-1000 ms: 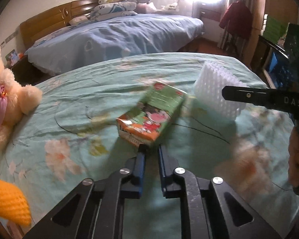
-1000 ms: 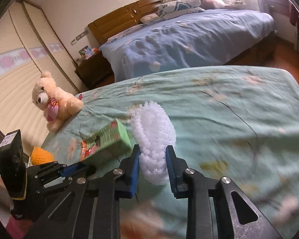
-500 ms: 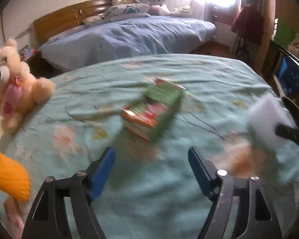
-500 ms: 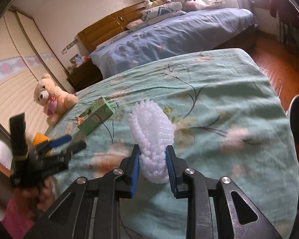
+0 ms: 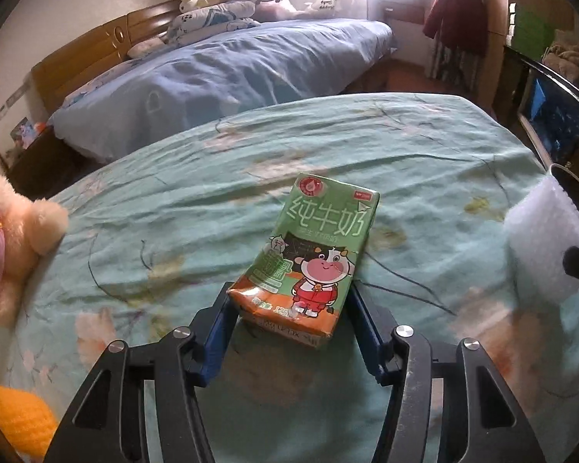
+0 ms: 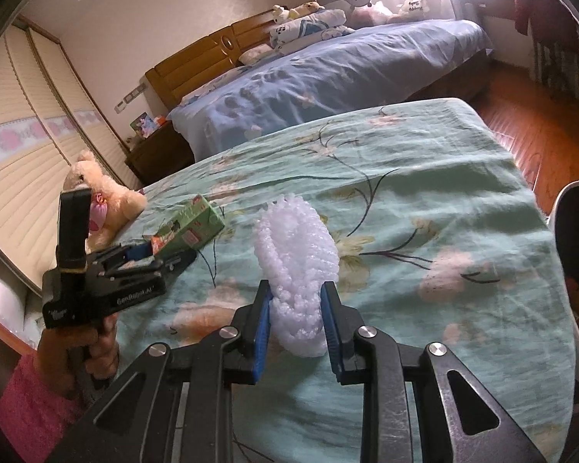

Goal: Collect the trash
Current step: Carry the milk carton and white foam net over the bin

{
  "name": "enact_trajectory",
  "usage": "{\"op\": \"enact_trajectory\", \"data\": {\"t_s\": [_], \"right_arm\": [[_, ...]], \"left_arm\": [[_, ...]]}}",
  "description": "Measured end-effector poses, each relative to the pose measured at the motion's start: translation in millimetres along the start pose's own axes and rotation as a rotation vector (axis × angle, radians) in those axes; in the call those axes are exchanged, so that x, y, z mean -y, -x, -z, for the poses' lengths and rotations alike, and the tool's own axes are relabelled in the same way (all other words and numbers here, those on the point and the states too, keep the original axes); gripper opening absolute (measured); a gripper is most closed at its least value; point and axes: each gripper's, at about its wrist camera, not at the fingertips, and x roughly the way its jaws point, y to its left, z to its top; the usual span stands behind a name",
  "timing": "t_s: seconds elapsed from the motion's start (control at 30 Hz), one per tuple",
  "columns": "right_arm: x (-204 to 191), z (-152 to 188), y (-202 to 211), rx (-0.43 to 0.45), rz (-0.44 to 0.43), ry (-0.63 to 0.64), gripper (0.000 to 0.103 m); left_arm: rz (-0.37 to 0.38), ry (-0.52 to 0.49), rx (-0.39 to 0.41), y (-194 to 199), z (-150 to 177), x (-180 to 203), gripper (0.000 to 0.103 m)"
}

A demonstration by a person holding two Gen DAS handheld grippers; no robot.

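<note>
Closing: left gripper [image 5: 289, 308] jaws narrowed around the milk carton [image 5: 314, 258], near end between them.
Carton place: centre of left wrist view, flat on the green bedspread [image 5: 173, 212].
Long axis: pointed away, toward upper right.
Right gripper [image 6: 295, 320]: clamped on white foam netting [image 6: 295, 254].

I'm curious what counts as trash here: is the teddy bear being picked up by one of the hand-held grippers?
No, the teddy bear sits untouched at the bed's edge, with no hand-held gripper on it.
</note>
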Motion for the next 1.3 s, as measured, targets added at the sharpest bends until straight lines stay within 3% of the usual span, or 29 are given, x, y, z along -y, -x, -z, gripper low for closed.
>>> {"op": "enact_trajectory", "data": {"t_s": [0.53,1.3], "right_arm": [[25,17,50,0.038,0.045,0.02,0.025],[58,32,91,0.093,0.105,-0.036,0.025]], "left_arm": [[0.046,0.085,0.03,81,35,94,0.055],[0.081,0.024,0.032,100,37,148,0.055]]}}
